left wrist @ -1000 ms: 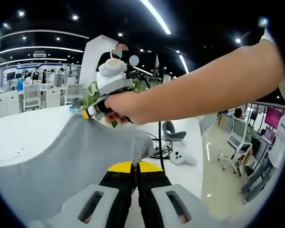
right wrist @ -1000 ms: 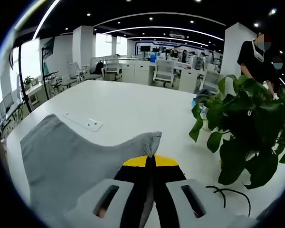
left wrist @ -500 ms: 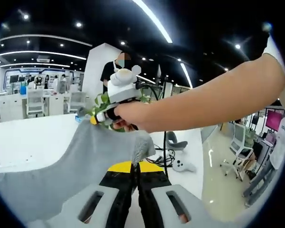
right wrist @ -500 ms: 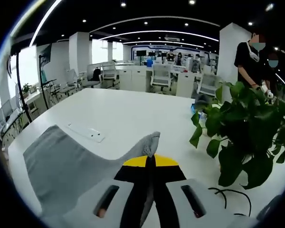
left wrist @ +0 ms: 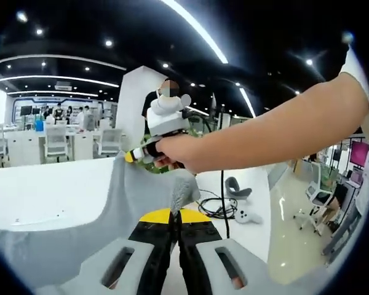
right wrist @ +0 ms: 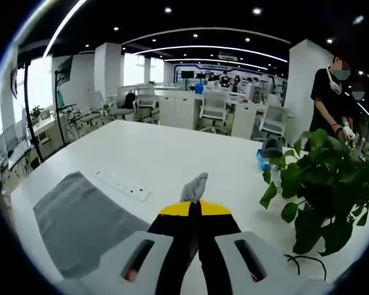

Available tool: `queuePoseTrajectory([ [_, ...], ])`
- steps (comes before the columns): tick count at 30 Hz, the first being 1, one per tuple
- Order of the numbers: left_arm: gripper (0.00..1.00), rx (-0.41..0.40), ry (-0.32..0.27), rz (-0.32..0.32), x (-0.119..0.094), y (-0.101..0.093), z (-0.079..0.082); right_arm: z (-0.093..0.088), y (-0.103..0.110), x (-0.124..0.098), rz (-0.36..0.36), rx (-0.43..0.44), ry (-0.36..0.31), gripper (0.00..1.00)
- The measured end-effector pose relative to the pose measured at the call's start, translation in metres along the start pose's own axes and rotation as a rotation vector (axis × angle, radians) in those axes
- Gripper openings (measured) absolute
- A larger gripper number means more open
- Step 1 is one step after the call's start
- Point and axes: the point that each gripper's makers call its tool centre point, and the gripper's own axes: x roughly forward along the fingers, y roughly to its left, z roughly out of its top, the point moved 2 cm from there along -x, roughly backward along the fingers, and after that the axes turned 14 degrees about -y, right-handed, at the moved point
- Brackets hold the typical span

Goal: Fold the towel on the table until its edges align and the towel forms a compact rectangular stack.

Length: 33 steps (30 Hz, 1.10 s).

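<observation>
A grey towel (left wrist: 80,221) hangs lifted by two corners above the white table (left wrist: 43,184). My left gripper (left wrist: 175,216) is shut on one corner, whose tip (left wrist: 182,193) sticks up between the jaws. In the left gripper view the right gripper (left wrist: 146,153), held in a person's hand (left wrist: 178,150), pinches the far corner higher up. In the right gripper view my right gripper (right wrist: 194,212) is shut on a towel corner (right wrist: 195,185), and the rest of the towel (right wrist: 80,224) lies lower left on the table (right wrist: 172,153).
A leafy potted plant (right wrist: 323,190) stands right of the right gripper. A white power strip (right wrist: 123,184) lies beside the towel. Black cables (left wrist: 218,209) and a white controller (left wrist: 246,216) sit near the table's right edge. A person (right wrist: 329,92) stands behind the plant.
Both grippers have risen with their corners. The towel is pulled up steeper and narrower, with less of it spread on the table.
</observation>
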Motion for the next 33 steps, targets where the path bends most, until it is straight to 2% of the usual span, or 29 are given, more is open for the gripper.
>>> queuePoseTrajectory([
  [8, 0.02, 0.023, -0.024, 0.044, -0.029, 0.024, 0.01, 0.016, 0.04, 0.004, 0.014, 0.0, -0.013, 0.0],
  [17, 0.02, 0.046, -0.042, 0.075, -0.059, 0.047, 0.023, 0.034, 0.084, 0.023, 0.045, -0.002, -0.033, 0.0],
  [22, 0.02, 0.044, -0.069, 0.137, -0.08, 0.07, 0.028, 0.039, 0.107, 0.033, 0.069, -0.011, -0.044, 0.0],
  [23, 0.02, 0.019, -0.075, 0.151, -0.085, 0.074, 0.028, 0.041, 0.112, 0.036, 0.069, -0.015, -0.046, 0.0],
  [27, 0.02, 0.026, -0.068, 0.173, -0.097, 0.082, 0.027, 0.044, 0.133, 0.038, 0.087, -0.005, -0.063, 0.0],
  [33, 0.02, 0.037, -0.062, 0.179, -0.112, 0.09, 0.03, 0.046, 0.148, 0.045, 0.103, 0.0, -0.067, 0.0],
])
